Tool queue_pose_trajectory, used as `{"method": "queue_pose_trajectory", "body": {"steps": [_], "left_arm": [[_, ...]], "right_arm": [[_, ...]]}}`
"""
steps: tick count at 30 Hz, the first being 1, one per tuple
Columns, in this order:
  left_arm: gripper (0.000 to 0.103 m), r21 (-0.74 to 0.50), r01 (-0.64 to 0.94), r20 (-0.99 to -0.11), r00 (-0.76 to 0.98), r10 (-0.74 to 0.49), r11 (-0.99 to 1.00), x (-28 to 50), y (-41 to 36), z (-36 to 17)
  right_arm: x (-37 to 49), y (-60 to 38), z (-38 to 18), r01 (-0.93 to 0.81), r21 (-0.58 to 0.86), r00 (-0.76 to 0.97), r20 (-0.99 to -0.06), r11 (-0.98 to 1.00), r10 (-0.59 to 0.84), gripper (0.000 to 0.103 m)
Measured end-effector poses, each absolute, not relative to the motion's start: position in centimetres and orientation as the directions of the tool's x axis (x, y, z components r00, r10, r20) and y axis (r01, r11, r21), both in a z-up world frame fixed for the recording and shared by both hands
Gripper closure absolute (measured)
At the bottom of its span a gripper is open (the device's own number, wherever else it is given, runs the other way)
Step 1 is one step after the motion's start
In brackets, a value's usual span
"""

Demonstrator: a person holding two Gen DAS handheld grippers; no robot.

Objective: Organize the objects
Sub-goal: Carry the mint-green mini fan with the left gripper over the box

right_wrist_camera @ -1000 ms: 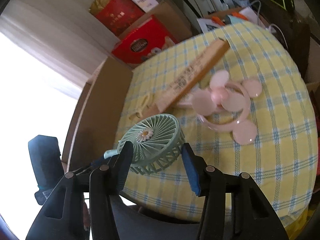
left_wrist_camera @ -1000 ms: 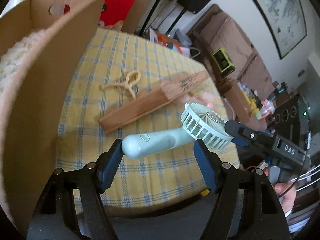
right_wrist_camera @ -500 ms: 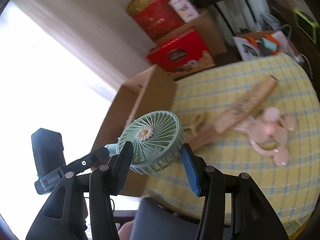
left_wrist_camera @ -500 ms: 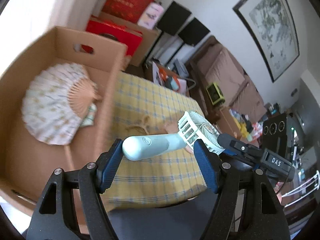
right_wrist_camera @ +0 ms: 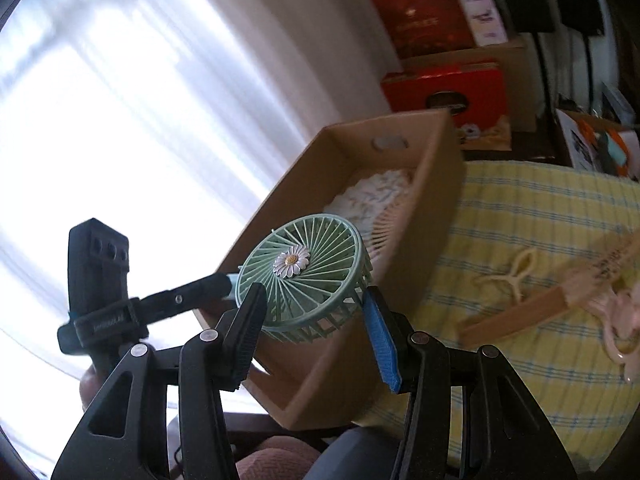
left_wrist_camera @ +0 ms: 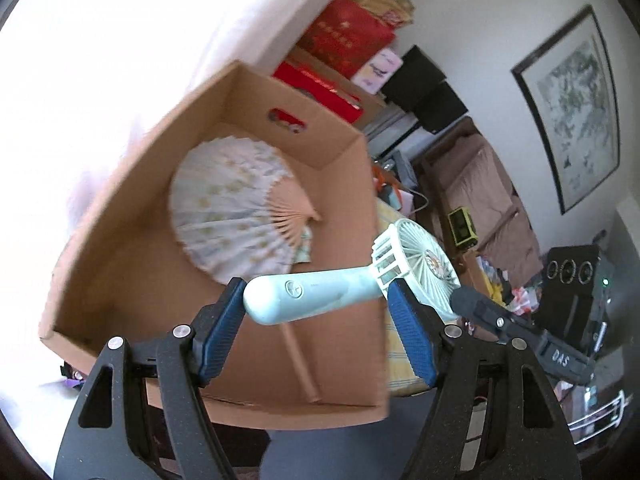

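Both grippers, left [left_wrist_camera: 316, 312] and right [right_wrist_camera: 312, 312], clamp one mint handheld fan [left_wrist_camera: 320, 296]: handle leftward, head rightward, long axis crosswise. Beneath, cardboard box [left_wrist_camera: 120, 248] contains open paper fan [left_wrist_camera: 232, 216].

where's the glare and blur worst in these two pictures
Left wrist view: window light washes out the upper left, and the brown cardboard box has smeared edges. Right wrist view: bright curtains blow out the left half; the yellow checked tablecloth looks soft.
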State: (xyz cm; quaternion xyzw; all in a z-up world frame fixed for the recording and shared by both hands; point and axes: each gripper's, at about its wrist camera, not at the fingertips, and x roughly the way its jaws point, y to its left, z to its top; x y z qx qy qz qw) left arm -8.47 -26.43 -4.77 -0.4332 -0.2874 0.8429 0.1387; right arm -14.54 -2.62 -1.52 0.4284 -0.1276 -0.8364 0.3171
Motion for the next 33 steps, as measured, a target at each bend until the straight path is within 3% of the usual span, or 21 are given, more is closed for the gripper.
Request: {"method": "queue_pose_trajectory", "body": {"steps": [13,25,33], "left_arm": [[0.035,-0.619,0.045,-0.668,-0.555,0.496,-0.784,-9.6,-30.9,-7.6],[0.029,-0.537,0.082,-0.726,-0.552,0.410,-0.840,-9.7,-29.8,-7.4],[0.028,-0.543,0.076,-0.722,-0.550,0.420,-0.836,-9.7,-29.7,-7.6]], "right_arm": [[-13.2,-8.4,-5.9,0.486,0.416,-0.320,-0.734,-0.769,-0.599,0.054],[-12.0,-9.2,-6.0,0.537,0.378,-0.264,-0.774,-0.754,-0.575,0.056],[-11.5,-9.3,-5.7,0.564,0.362,-0.244,-0.786,-0.742,-0.568,0.056]]}}
